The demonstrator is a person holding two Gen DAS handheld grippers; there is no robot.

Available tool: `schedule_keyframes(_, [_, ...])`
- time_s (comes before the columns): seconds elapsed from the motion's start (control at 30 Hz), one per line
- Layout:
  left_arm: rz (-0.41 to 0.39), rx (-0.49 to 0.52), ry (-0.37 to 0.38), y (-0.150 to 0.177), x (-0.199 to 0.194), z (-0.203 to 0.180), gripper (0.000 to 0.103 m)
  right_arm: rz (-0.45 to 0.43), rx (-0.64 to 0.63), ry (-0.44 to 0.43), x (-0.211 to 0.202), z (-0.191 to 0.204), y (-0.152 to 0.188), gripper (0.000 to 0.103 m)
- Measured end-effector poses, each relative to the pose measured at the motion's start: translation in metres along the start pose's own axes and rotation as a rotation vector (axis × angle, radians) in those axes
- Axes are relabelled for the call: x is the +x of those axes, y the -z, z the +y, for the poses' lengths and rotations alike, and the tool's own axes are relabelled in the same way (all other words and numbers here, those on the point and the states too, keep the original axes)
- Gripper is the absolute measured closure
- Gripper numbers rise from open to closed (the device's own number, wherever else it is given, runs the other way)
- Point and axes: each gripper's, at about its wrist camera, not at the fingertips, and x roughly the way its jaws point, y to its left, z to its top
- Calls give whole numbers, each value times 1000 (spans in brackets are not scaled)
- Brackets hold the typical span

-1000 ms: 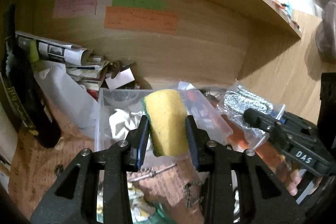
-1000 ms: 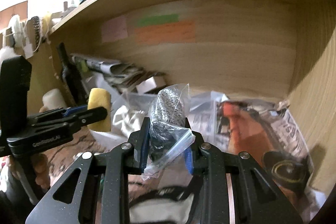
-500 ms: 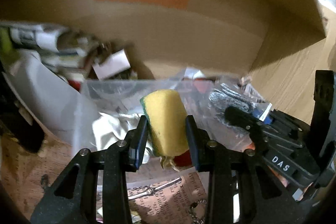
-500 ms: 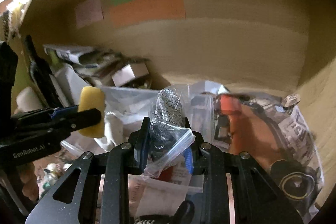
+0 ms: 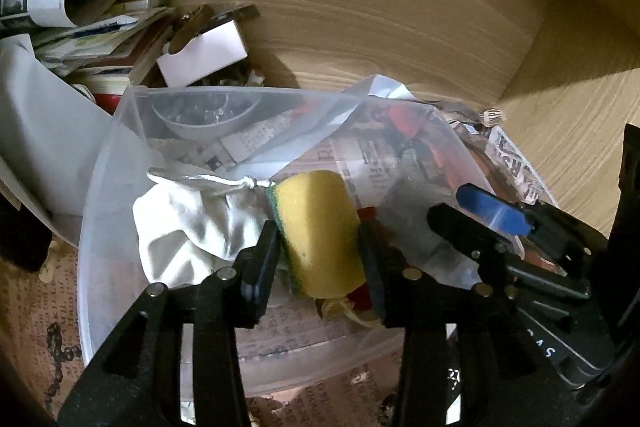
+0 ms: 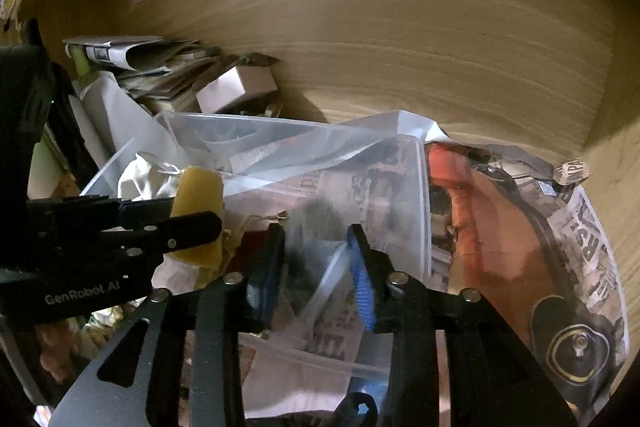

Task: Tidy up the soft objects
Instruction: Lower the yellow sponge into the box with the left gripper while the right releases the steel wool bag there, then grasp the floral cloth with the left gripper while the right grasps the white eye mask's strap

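Sponge pinched by left gripper over bin, ready for dropping inside; right gripper parted, bagged item blurred between, grip unclear.

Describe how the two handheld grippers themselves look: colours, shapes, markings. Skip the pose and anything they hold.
Both are matte black with triangular cut-outs in the arms and small silver screws. The left gripper has dark pads inside its jaws, and white lettering reading "GenRobot.AI" on its side in the right wrist view. The right gripper has ribbed blue pads; partly cropped white letters mark its body. No cables or sleeves show.
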Motion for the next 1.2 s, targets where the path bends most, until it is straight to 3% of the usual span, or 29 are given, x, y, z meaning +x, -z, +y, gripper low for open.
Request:
schedule_keyframes(0.07, [-3, 7, -6, 0, -3, 0, 57, -14, -3, 6, -5, 0, -1, 50])
schedule_keyframes(0.17, [-18, 10, 1, 0, -12, 2, 56, -54, -15, 25, -17, 4, -2, 41])
schedule_keyframes(0.33, [-84, 32, -5, 2, -45, -1, 54, -117, -29, 34, -43, 9, -4, 34])
schedule_keyframes(0.73, [-261, 107, -145, 31, -126, 5, 38, -234, -38, 25, -101, 17, 14, 23])
schedule_keyframes(1.0, [-207, 83, -211, 69, -132, 35, 33, -182, -4, 19, -106, 12, 48, 21])
schedule_keyframes(1.13, [-142, 68, -202, 88, -120, 47, 33, -114, 15, 24, -95, 7, 69, 21])
schedule_keyframes(1.2, [-98, 58, -157, 97, -111, 50, 31, -72, 28, 27, -89, 3, 79, 21])
